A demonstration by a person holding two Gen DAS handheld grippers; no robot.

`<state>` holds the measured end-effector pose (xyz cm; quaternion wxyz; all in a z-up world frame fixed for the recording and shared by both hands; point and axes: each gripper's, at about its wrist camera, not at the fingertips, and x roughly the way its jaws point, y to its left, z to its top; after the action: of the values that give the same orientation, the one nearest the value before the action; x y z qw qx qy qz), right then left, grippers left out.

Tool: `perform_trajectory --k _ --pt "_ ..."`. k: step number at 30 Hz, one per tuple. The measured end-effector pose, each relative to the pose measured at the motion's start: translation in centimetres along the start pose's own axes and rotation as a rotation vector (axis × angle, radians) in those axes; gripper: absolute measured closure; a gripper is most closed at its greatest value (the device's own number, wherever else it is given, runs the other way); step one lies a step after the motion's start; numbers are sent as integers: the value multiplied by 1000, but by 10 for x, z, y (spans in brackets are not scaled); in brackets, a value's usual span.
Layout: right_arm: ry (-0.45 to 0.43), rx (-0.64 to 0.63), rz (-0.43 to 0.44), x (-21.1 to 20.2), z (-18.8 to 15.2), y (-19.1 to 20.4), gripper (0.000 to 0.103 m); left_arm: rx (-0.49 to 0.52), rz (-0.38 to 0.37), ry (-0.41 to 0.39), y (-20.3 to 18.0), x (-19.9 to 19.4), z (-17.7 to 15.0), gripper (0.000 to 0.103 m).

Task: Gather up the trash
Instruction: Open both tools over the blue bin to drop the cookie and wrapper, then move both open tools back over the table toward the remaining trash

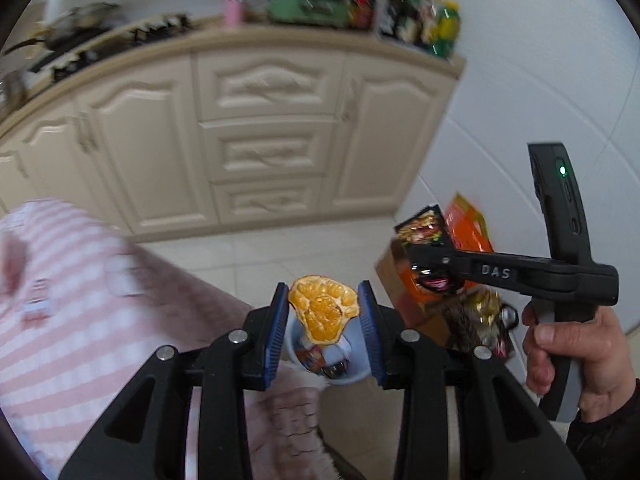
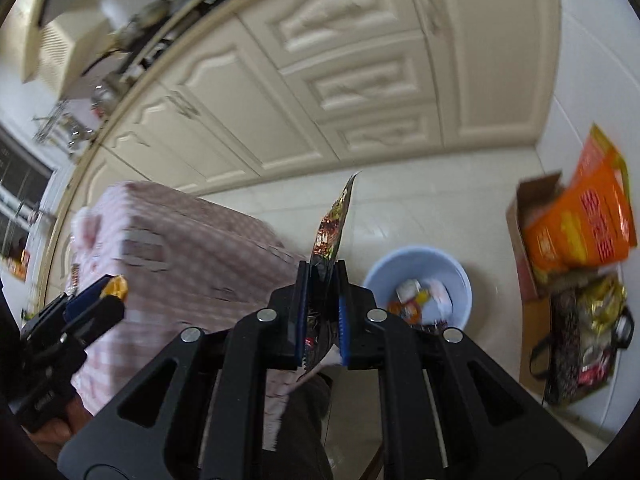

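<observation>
My left gripper [image 1: 323, 307] is shut on a piece of orange peel [image 1: 322, 309] and holds it above a pale blue bin [image 1: 356, 364] on the floor. The bin [image 2: 416, 264] holds several wrappers. My right gripper [image 2: 323, 280] is shut on a dark, colourful snack wrapper [image 2: 334, 224] that sticks up between the pads, left of the bin. In the left wrist view the right gripper [image 1: 426, 258] shows at the right with the wrapper [image 1: 422, 230]. The left gripper [image 2: 100, 296] with the peel [image 2: 116, 286] shows at the left of the right wrist view.
A table with a pink checked cloth [image 1: 72, 300] stands at the left. Cream kitchen cabinets [image 1: 264, 136] stand behind. An open cardboard box [image 2: 532, 240] with an orange package [image 2: 584, 216] and a dark bag [image 2: 588, 336] sit by the white wall at the right.
</observation>
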<state>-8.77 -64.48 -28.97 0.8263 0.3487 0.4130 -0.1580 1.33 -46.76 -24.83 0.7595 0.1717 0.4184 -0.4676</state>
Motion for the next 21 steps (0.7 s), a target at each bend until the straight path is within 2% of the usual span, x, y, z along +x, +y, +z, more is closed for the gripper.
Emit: perform_trajectory --k 6,9,10,11,12,13,14,17,21 --pt "60 83 -5 31 -1 -41 90 12 -34 158 -22 84 0 69" --pt "85 131 6 44 4 -58 84 23 -72 230 -29 119 2 68" --pt "89 147 2 47 5 -62 77 21 -72 242 -29 126 3 68" --pt "92 169 -4 50 6 -69 43 20 -67 254 -29 133 5 59" --pt "89 186 -12 51 8 -72 21 21 -63 261 -30 137 7 33" --pt "67 202 -17 49 8 -76 21 20 -51 257 -29 139 10 22" --pt "58 207 -12 47 9 -77 21 21 -39 232 -29 136 11 17" --pt "33 216 -14 39 7 -78 20 21 -30 206 -27 129 16 14" --pt "-3 215 -33 27 6 -73 8 2 -14 157 -22 109 20 14"
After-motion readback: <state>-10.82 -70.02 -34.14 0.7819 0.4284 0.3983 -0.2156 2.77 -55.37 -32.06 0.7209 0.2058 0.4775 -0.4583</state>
